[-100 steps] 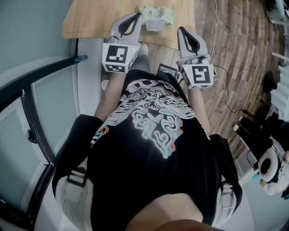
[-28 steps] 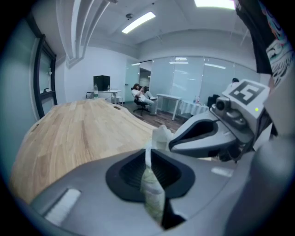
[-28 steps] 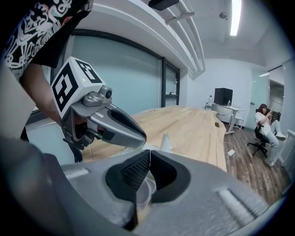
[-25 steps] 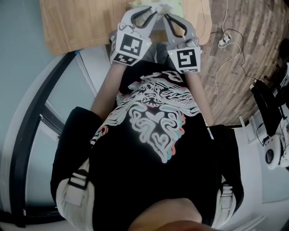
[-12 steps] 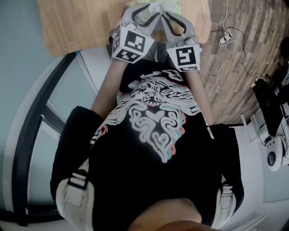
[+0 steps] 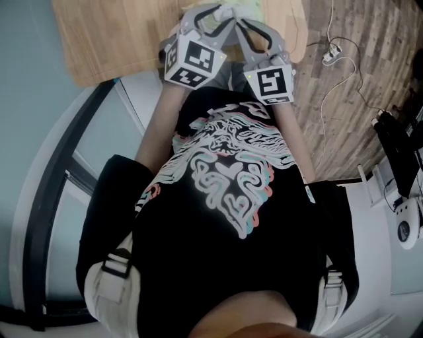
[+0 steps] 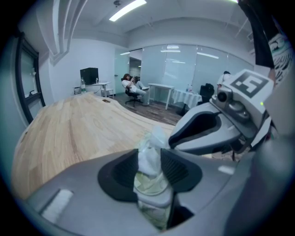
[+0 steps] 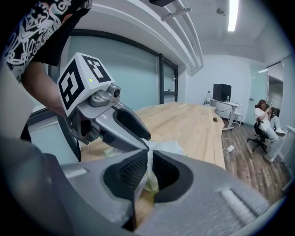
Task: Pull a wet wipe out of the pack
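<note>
Progress is being judged as partway: the wet wipe point(image 7: 150, 150) is being drawn up out of the pack point(image 6: 254, 8), but it is not yet being lifted clear. Nearest, the left gripper point(image 7: 150, 167) is being opened. Its pads are being eased off a crumpled white tuft of the wipe, which is standing loosely between them. Just above, the same wipe is being pinched as a thin fold between the closed jaws of the right gripper point(image 8: 147, 169), and the two gripper tips are being held almost touching. Below them the wipe's lower end is running down into the pale green pack, so it is being taken as not yet free. The pack is being seen on the wooden tabletop point(image 6: 112, 33), partly cut off at the top of the head view. What is being left, by this reading, is the main pull by the right gripper until the sheet comes free. Beyond the tabletop, office desks point(image 7: 161, 90) are being glimpsed.
</note>
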